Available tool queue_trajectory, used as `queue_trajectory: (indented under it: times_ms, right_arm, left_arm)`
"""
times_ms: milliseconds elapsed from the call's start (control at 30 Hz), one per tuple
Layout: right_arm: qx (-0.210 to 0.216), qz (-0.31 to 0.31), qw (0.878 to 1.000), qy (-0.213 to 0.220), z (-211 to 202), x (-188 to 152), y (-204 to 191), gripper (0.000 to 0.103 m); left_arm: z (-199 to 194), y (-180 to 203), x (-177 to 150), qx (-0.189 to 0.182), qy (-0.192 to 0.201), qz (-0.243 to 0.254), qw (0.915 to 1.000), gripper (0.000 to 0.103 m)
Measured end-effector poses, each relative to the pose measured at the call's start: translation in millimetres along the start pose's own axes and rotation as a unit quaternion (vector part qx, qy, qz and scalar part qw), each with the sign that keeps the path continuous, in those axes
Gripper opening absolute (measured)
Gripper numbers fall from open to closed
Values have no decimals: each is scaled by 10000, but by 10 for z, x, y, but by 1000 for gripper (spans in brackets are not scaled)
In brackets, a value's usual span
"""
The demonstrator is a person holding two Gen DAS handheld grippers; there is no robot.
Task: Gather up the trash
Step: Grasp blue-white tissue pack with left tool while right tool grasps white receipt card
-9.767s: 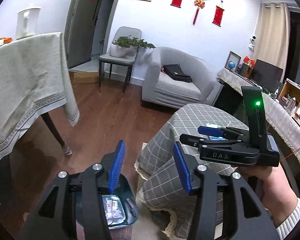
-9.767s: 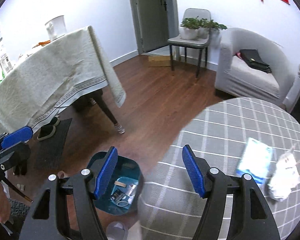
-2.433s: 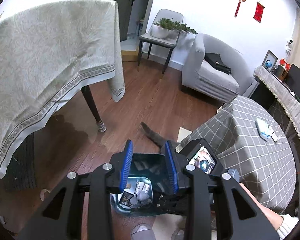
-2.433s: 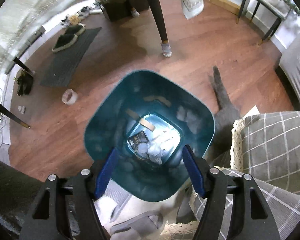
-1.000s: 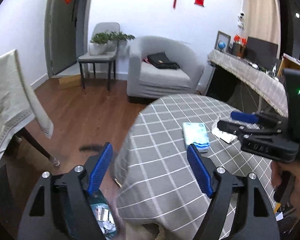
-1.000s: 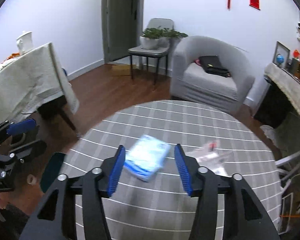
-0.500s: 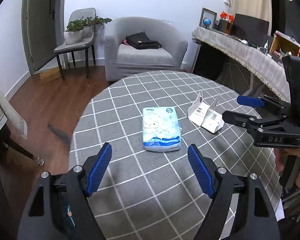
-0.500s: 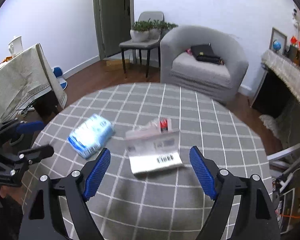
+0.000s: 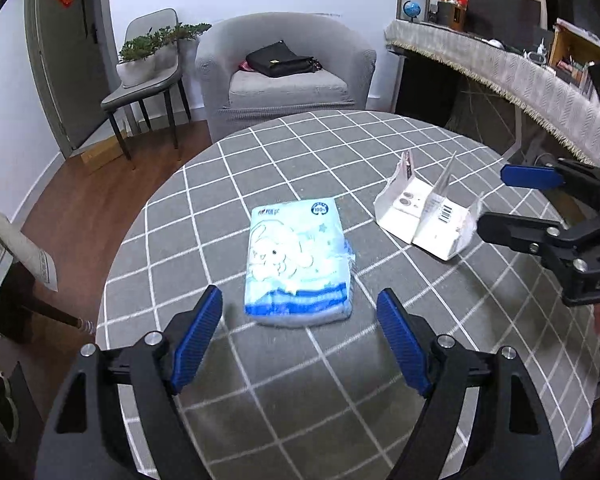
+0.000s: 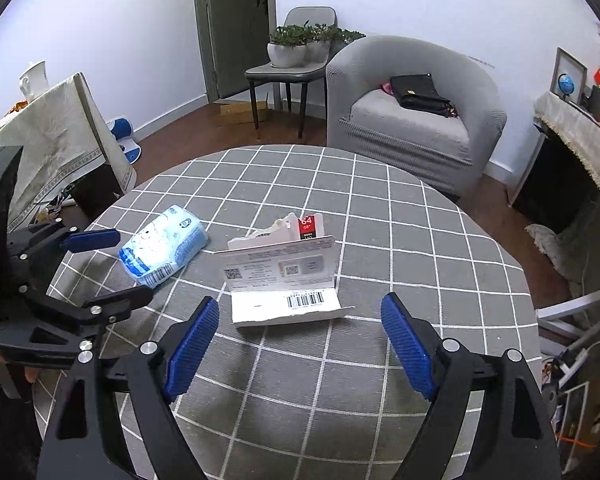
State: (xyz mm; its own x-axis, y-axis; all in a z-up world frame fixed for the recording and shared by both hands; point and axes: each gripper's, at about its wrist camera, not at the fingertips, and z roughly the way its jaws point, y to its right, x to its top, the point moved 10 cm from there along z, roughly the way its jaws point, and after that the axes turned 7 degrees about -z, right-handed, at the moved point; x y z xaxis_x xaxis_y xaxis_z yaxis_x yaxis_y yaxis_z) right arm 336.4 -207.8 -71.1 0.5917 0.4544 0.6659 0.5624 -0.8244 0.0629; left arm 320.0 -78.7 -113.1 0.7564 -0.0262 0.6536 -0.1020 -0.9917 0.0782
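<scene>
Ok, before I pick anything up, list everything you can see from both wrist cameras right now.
tissue pack: one, light blue and white, lying flat near the middle of the round table
torn cardboard package: one, white with barcode, opened out, beside the tissue pack and apart from it
round table: one, grey checked cloth
armchair: one, grey, behind the table
black bag: one, on the armchair seat
chair: one, grey, by the door, carrying potted plants
second table: one, pale cloth, far side of the room
left gripper: fingers open, empty, just short of the tissue pack
right gripper: fingers just opened wide, empty, just short of the package
</scene>
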Motion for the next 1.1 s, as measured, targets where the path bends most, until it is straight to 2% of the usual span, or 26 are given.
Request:
queue_trajectory:
  times_ms: [167, 300, 367, 400, 500, 633, 833, 1100]
  right_arm:
    - [110, -35, 9999, -54, 88, -42, -5, 84]
    - [164, -220, 9996, -68, 119, -43, -40, 85]
    - [161, -266, 9995, -51, 124, -26, -40, 86]
    - [169, -271, 9995, -28, 125, -16, -39, 87]
    - [282, -308, 9991, -37, 150, -1, -77, 88]
    - [402, -467, 9981, -36, 172, 29, -193, 90]
    - [294, -553, 9979, -134, 277, 52, -213, 91]
    - [251, -590, 9978, -139, 427, 163, -231, 91]
  left_arm:
    - [126, -27, 122, 51, 18, -43, 10000, 82]
    - [217, -30, 156, -45, -90, -141, 9999, 81]
    - [243, -34, 145, -52, -159, -163, 9997, 75]
    - [258, -37, 141, -25, -198, -161, 9997, 64]
    - [232, -55, 134, -20, -150, -173, 9997, 55]
    - [173, -66, 125, -67, -95, -183, 9998, 53]
    - [49, -64, 150, -255, -7, -312, 9992, 53]
    - [-22, -184, 127, -255, -31, -341, 9991, 53]
